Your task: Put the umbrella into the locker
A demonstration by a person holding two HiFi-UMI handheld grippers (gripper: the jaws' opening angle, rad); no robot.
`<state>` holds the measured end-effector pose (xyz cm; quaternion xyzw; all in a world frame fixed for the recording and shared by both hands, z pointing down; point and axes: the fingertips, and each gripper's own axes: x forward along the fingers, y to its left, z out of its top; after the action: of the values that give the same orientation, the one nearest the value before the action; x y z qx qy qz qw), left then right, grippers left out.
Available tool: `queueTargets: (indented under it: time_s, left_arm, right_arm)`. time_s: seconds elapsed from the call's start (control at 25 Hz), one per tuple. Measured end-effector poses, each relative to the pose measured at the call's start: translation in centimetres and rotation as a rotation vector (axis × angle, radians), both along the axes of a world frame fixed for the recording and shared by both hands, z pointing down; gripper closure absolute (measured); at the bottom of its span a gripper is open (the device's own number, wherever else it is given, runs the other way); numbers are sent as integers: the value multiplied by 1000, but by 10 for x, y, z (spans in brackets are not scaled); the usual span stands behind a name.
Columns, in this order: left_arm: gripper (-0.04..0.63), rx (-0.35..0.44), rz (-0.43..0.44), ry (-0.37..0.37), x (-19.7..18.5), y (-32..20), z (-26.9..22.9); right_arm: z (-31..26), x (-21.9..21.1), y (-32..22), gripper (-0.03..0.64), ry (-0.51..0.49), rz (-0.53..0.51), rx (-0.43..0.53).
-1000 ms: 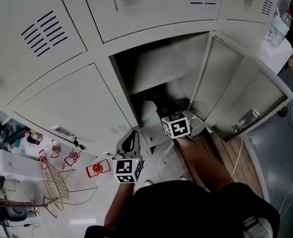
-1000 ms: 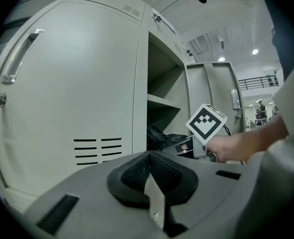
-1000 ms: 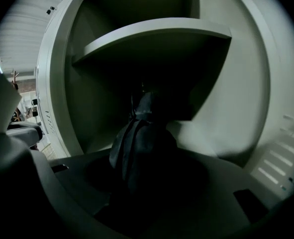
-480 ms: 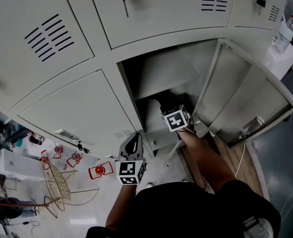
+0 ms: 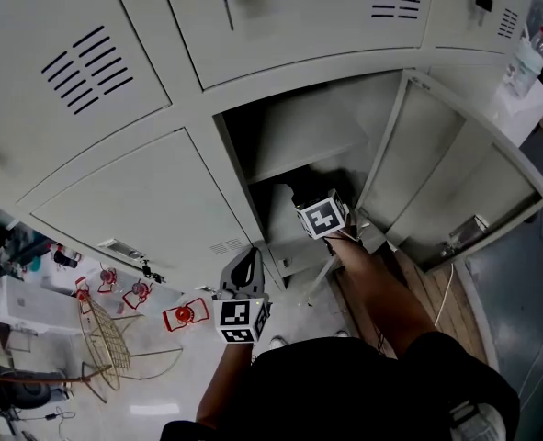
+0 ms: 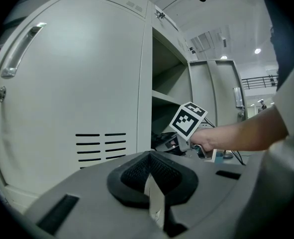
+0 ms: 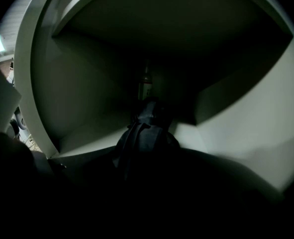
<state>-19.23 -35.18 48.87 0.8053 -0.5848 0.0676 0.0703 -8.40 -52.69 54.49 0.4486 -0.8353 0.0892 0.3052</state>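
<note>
The black folded umbrella (image 7: 147, 136) lies along the floor of the open locker (image 5: 312, 127), pointing toward its dark back; the head view shows only a dark shape (image 5: 300, 191). My right gripper (image 5: 310, 202) reaches into the locker mouth and its marker cube (image 6: 189, 121) is outside. Its jaws are opening with the umbrella's near end between them. Darkness hides whether the pads touch it. My left gripper (image 5: 243, 263) hangs low in front of the closed neighbouring door, jaws together (image 6: 151, 183) on nothing.
The locker door (image 5: 446, 177) stands swung open at the right. Closed locker doors (image 5: 142, 191) fill the left and top. Red items (image 5: 181, 314) and a wire basket (image 5: 101, 338) sit on the floor at left, and a wooden board (image 5: 409, 283) with a cable lies at right.
My right gripper has pushed a little deeper into the locker with the umbrella and has rolled. The left gripper has stayed where it was.
</note>
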Motion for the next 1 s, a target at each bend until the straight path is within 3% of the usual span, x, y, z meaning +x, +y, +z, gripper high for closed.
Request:
queueTargets:
  time_s: [0.28,0.68,1.0]
  left_arm:
    - [598,-13,-5,-5,0,9,1]
    - [598,-40,2,0,7,23,4]
    - [598,-23,14,8,16,28,-2]
  right_arm:
    - [-19,1,10,321,-103,-15,53]
    - [-68,13,48,321,-229,-32,126]
    - [-90,24,89,341,-274,-52,183]
